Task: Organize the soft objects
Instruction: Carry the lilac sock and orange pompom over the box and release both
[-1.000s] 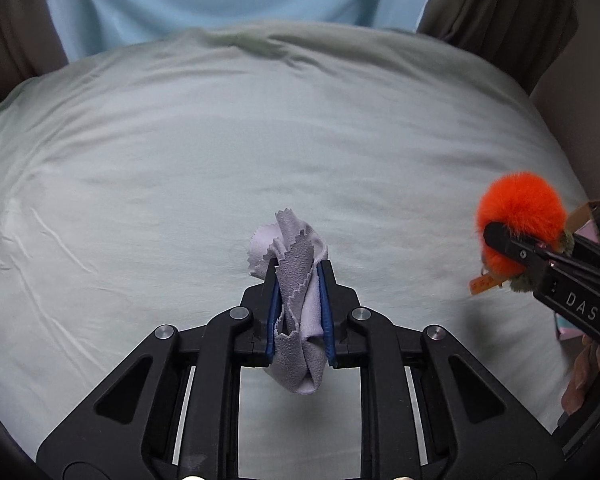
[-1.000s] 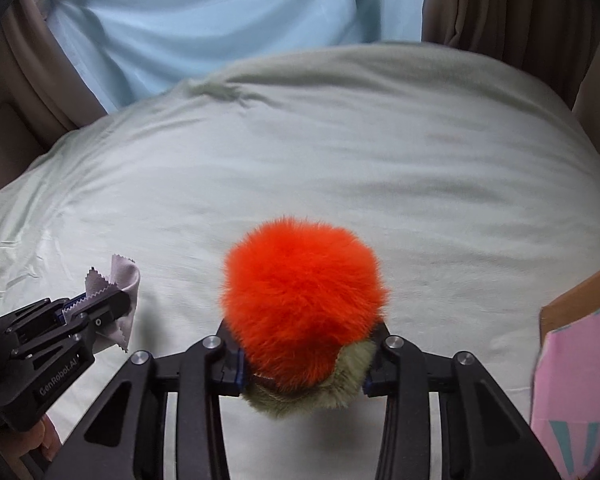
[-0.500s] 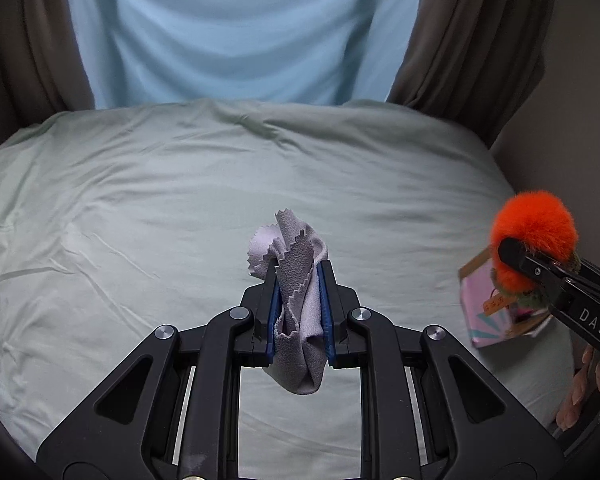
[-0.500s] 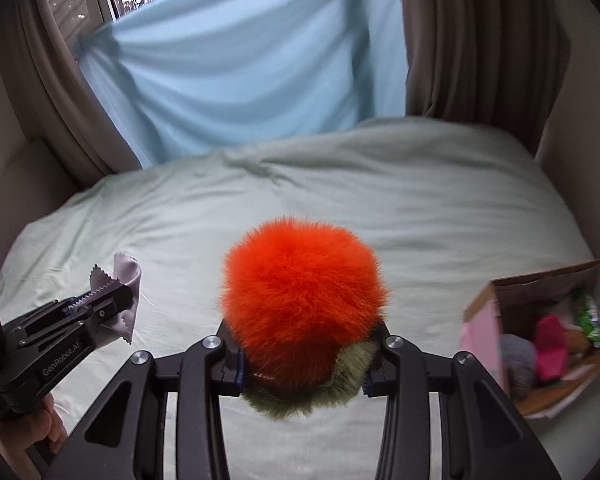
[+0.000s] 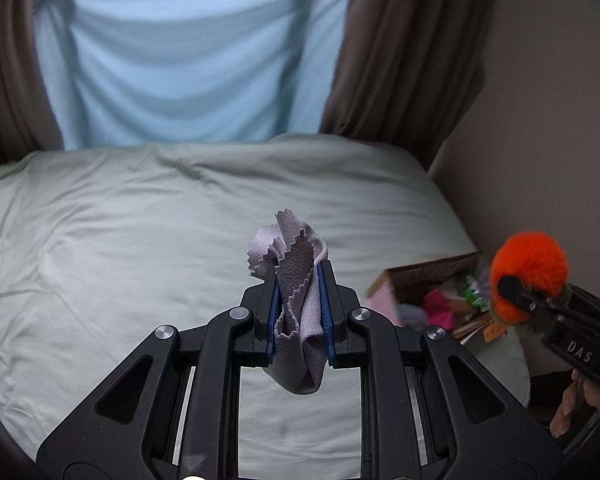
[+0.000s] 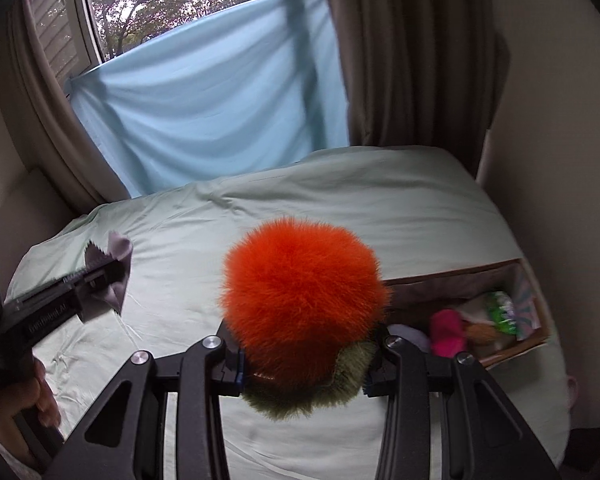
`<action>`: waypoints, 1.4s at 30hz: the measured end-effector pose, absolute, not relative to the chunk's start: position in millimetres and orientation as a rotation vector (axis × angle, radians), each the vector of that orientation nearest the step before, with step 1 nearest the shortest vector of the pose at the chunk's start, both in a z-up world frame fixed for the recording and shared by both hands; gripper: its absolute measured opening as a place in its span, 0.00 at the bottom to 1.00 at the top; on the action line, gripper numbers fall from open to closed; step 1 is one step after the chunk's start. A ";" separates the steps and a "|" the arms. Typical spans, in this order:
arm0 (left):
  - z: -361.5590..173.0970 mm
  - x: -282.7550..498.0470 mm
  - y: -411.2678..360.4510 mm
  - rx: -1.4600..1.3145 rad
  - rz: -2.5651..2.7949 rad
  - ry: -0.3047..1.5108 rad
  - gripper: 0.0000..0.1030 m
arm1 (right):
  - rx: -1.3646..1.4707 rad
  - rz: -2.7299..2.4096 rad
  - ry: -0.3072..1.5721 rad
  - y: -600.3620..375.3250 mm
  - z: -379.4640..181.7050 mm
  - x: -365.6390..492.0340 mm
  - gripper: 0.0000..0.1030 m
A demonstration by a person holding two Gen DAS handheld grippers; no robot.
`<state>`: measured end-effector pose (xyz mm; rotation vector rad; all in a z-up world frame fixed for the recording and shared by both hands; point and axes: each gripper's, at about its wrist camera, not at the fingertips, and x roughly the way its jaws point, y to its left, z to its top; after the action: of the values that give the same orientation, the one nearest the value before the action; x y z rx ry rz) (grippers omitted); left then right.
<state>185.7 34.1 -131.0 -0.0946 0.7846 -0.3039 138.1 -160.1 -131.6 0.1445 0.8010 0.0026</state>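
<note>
My left gripper (image 5: 299, 280) is shut on a crumpled grey cloth (image 5: 296, 280) with zigzag edges, held above the pale green bed (image 5: 120, 260). My right gripper (image 6: 304, 354) is shut on an orange and olive fluffy toy (image 6: 302, 292), held above the bed. The toy also shows in the left wrist view (image 5: 530, 270), at the right. The cloth shows in the right wrist view (image 6: 116, 258), at the left. A cardboard box (image 6: 460, 280) with several soft things in it lies at the bed's right edge, just right of the toy; it also shows in the left wrist view (image 5: 428, 276).
A light blue sheet (image 5: 188, 68) hangs over the window behind the bed, between brown curtains (image 5: 404, 48). A beige wall (image 5: 548, 140) stands close on the right of the bed and box.
Both grippers have risen and tilted up with their loads; the window, curtains and the box have come into view. The grips have not changed.
</note>
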 end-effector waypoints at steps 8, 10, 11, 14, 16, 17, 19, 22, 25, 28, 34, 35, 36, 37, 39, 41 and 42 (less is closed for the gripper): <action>-116.1 184.9 -85.2 -0.114 -0.339 0.792 0.15 | 0.117 0.015 0.815 -266.6 -113.5 120.6 0.36; -124.1 186.7 -113.1 -0.132 -0.352 0.817 0.15 | 0.127 0.018 0.829 -295.4 -117.2 122.8 0.36; -128.8 188.3 -126.1 -0.143 -0.358 0.833 0.15 | 0.131 0.019 0.835 -304.8 -120.1 123.6 0.36; -143.8 193.5 -161.0 -0.148 -0.372 0.881 0.15 | 0.146 0.022 0.856 -335.8 -130.4 129.2 0.36; -154.2 199.4 -181.2 -0.149 -0.377 0.913 0.15 | 0.151 0.023 0.871 -352.0 -137.2 134.0 0.36; -159.2 203.3 -188.2 -0.146 -0.376 0.926 0.15 | 0.157 0.028 0.880 -361.0 -141.6 137.4 0.36; -170.5 211.2 -206.6 -0.134 -0.377 0.963 0.15 | 0.163 0.032 0.899 -374.4 -149.6 143.8 0.36; -188.2 224.0 -225.9 -0.115 -0.384 1.013 0.15 | 0.187 0.043 0.941 -394.0 -162.9 153.5 0.36; -208.2 240.4 -246.5 -0.076 -0.404 1.065 0.15 | 0.220 0.051 0.982 -411.5 -180.7 164.2 0.36; -230.6 254.9 -262.9 -0.041 -0.418 1.114 0.15 | 0.244 0.047 1.019 -422.5 -199.9 176.3 0.35; -278.0 285.8 -288.9 0.030 -0.455 1.234 0.15 | 0.276 0.024 1.094 -442.2 -241.2 196.8 0.36; -285.7 289.6 -292.9 0.043 -0.460 1.259 0.15 | 0.274 0.024 1.106 -445.3 -245.4 197.6 0.36; -291.9 293.6 -294.8 0.052 -0.461 1.274 0.15 | 0.262 0.022 1.122 -445.3 -251.1 200.3 0.36; -301.6 297.4 -298.6 0.069 -0.464 1.301 0.15 | 0.244 0.021 1.137 -444.4 -256.9 202.3 0.36; -312.6 298.9 -302.3 0.086 -0.466 1.329 0.15 | 0.207 0.036 1.168 -441.1 -269.4 207.0 0.36; -323.5 303.2 -303.5 0.103 -0.463 1.357 0.15 | 0.174 0.039 1.190 -440.7 -281.2 207.3 0.36; -328.3 305.1 -302.6 0.106 -0.458 1.365 0.15 | 0.172 0.040 1.200 -440.9 -286.3 208.5 0.36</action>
<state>305.1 -302.6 -328.3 0.1064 1.3652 -0.4579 208.5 -440.9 -286.3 0.1723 1.1995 0.0400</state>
